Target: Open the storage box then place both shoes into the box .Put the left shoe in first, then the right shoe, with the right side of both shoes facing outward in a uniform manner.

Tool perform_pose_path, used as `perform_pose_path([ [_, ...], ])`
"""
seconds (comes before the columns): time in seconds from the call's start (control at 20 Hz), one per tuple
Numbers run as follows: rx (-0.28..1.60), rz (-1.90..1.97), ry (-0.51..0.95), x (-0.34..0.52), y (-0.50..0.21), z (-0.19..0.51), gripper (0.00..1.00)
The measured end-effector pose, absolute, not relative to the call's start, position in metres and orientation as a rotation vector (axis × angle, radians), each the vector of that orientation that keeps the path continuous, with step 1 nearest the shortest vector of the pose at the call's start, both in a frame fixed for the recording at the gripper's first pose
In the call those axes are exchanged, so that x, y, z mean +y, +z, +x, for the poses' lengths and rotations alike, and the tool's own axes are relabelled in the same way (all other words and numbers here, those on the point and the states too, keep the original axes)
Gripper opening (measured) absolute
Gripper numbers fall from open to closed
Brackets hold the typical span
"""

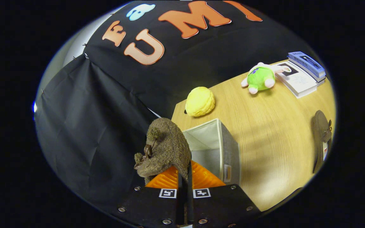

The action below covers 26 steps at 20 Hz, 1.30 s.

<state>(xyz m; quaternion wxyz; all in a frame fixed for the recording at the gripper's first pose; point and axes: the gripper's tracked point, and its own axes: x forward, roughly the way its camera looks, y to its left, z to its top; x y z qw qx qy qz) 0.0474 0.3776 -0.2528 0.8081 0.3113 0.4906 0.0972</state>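
Claw (184,172) is clenched on the brown shoe (165,148), both fingers pressed close together w/ the shoe's edge pinched between them; the shoe sticks up just ahead of the fingers, laces toward the booth's black cloth wall (84,126). Right behind the shoe, touching or nearly so, sits the grey fabric storage box (223,148) on the wooden table (271,133), open, pale interior visible, nothing seen inside. Second brown shoe (322,139) lies on the table well apart from the box, off to the far side. Beyond the box, near the table's back corner, a yellow plush (200,101); further along, a green & white plush toy (260,77) just beside a stack of booklets (303,74).
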Motion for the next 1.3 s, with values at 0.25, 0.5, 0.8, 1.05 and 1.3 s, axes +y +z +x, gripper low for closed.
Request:
perform_pose_path([
  [0.25, 1.145, 0.680, 0.159, 0.406, -0.285, 0.039, 0.04],
  [0.5, 1.217, 0.648, 0.138, 0.426, -0.303, 0.026, 0.06],
  [0.8, 1.292, 0.691, 0.100, 0.436, -0.317, 0.021, 0.25],
  [1.05, 1.279, 0.734, 0.265, 0.455, -0.290, 0.013, 0.43],
  [1.3, 1.113, 0.648, 0.322, 0.416, -0.247, 0.017, 0.67],
])
